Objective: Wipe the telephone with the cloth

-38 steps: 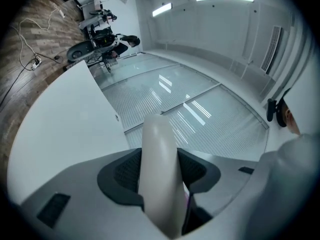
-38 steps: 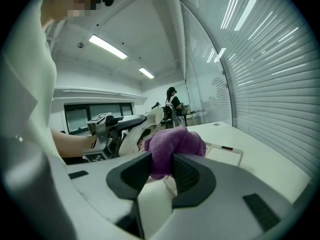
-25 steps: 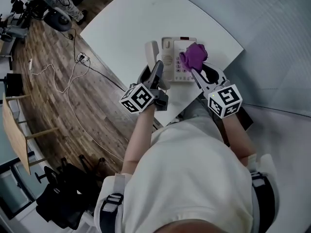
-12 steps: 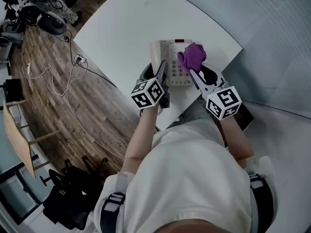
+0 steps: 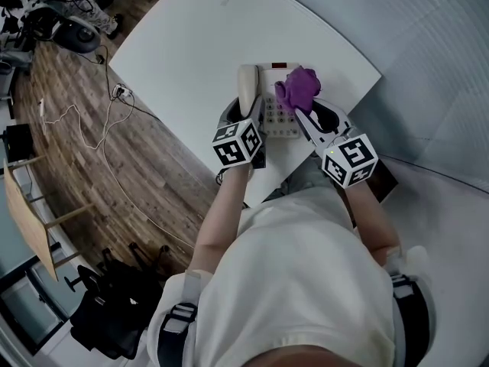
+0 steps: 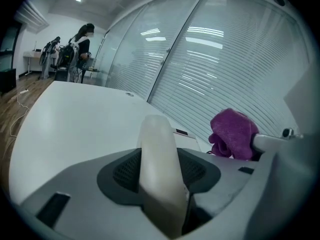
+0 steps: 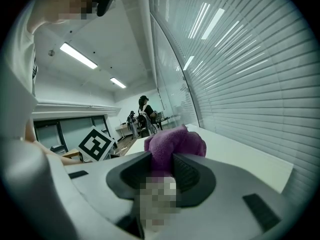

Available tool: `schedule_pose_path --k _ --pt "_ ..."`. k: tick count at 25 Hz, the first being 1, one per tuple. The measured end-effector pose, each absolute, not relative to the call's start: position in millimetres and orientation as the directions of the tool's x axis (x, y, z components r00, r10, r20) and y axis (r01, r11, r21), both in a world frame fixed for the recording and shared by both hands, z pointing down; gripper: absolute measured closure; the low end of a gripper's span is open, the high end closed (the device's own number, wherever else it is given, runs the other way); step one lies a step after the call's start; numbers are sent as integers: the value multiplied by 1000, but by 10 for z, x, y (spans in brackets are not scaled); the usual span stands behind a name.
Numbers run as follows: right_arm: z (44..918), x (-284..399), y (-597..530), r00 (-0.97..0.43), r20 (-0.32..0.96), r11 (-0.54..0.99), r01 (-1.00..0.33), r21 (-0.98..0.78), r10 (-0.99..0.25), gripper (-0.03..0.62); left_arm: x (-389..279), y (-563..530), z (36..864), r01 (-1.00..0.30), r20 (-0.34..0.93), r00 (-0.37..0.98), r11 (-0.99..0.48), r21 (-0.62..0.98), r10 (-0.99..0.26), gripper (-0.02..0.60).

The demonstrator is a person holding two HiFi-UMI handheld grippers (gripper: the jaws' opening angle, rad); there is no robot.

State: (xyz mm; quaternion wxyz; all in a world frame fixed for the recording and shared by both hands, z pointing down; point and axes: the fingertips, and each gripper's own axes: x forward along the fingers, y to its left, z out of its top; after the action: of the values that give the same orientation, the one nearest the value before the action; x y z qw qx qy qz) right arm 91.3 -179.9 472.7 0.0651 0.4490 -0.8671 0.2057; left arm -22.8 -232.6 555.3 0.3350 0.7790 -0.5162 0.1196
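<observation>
Cloth (image 7: 175, 144) clamped in R gripper (image 7: 161, 165) jaws, handset (image 6: 156, 134) in L gripper (image 6: 160, 181).

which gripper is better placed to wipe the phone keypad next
The right gripper: it is shut on the cloth, just over the telephone keypad. The left gripper is shut on the handset and has no cloth.

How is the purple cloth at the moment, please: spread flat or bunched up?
Bunched up: the purple cloth is a crumpled wad pinched in the right tool, above the telephone keypad.
</observation>
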Motion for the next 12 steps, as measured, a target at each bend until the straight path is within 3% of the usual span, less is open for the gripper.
schedule_pose_path --k 12 --pt "4720 812 -1792 -612 295 535 -789 -304 -734 464 -243 -2314 5513 -894 516 426 -259 365 -744 359"
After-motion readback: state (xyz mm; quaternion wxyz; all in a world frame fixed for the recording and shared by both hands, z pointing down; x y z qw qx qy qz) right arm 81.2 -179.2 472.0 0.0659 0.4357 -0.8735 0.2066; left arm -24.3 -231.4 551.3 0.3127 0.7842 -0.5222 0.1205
